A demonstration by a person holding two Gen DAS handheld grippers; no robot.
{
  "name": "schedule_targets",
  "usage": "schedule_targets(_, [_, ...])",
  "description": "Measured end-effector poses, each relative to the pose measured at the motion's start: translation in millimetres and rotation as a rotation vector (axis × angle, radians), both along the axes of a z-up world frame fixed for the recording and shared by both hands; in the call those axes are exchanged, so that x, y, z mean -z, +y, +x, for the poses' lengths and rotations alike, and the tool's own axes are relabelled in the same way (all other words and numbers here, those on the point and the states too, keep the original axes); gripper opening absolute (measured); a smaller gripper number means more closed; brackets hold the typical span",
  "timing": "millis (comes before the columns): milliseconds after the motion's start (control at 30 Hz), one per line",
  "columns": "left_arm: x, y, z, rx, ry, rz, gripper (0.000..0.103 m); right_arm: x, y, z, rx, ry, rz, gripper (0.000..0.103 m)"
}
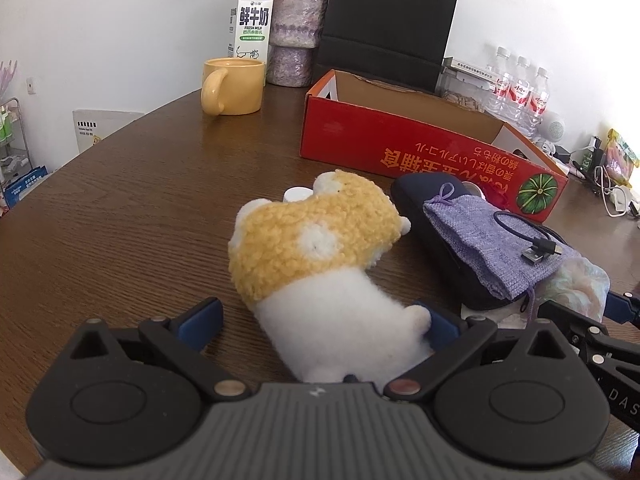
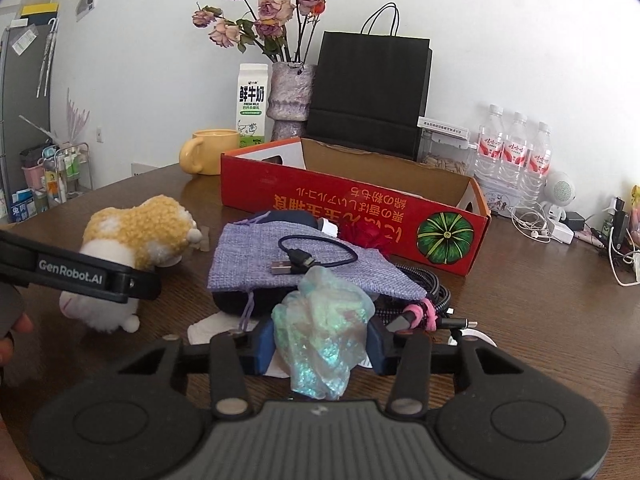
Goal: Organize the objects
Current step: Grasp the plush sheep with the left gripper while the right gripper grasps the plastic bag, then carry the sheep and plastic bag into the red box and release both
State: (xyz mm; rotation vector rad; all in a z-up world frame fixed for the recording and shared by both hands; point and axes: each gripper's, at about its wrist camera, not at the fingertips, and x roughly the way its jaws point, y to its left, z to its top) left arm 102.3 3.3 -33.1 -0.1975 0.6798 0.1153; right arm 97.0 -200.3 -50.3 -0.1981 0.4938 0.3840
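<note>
The left claw stood wide open astride the plush toy's white lower body, which lay on the wooden surface. The right claw was closed upon a crumpled iridescent bag, just beside the purple pouch, near the red box.

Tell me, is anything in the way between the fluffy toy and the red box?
Nothing visible blocks it. The plush toy sits between the left gripper's open fingers, and bare table runs from it to the red box. The dark case lies off to its right.
</note>
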Motion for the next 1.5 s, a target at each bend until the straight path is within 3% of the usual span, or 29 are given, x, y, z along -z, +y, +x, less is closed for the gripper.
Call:
schedule_targets(133, [-0.2, 1.3, -0.3, 0.009, -0.010, -0.008, 0.095, -0.3, -1.6, -3.9, -0.001, -0.002, 0.016, 0.042])
schedule_targets(200, [-1.9, -1.9, -1.5, 0.026, -0.009, 0.024, 0.074, -0.9, -3.0, -6.4, 0.000, -0.007, 0.024, 0.042])
schedule_targets(267, [-2.9, -3.2, -2.9, 0.049, -0.010, 0.031, 0.063, -0.9, -4.9, -8.8, 0.002, -0.008, 0.034, 0.042])
schedule_targets(467, [-5.8, -1.0, -8.4, 0.051, -0.026, 0.034, 0.059, -3.3, -10.9, -16.0, 0.006, -0.012, 0.058, 0.041])
schedule_targets(933, [-36.7, -0.6, -20.8, 0.064, -0.150, 0.067, 0.056, -21.2, -19.7, -23.3, 0.016, -0.068, 0.087, 0.041])
schedule_targets(1500, [-73.8, -14.1, 24.7, 0.105, -0.295, 0.067, 0.056, -60.5, -11.5, 27.3, 0.004, -0.160, 0.153, 0.041])
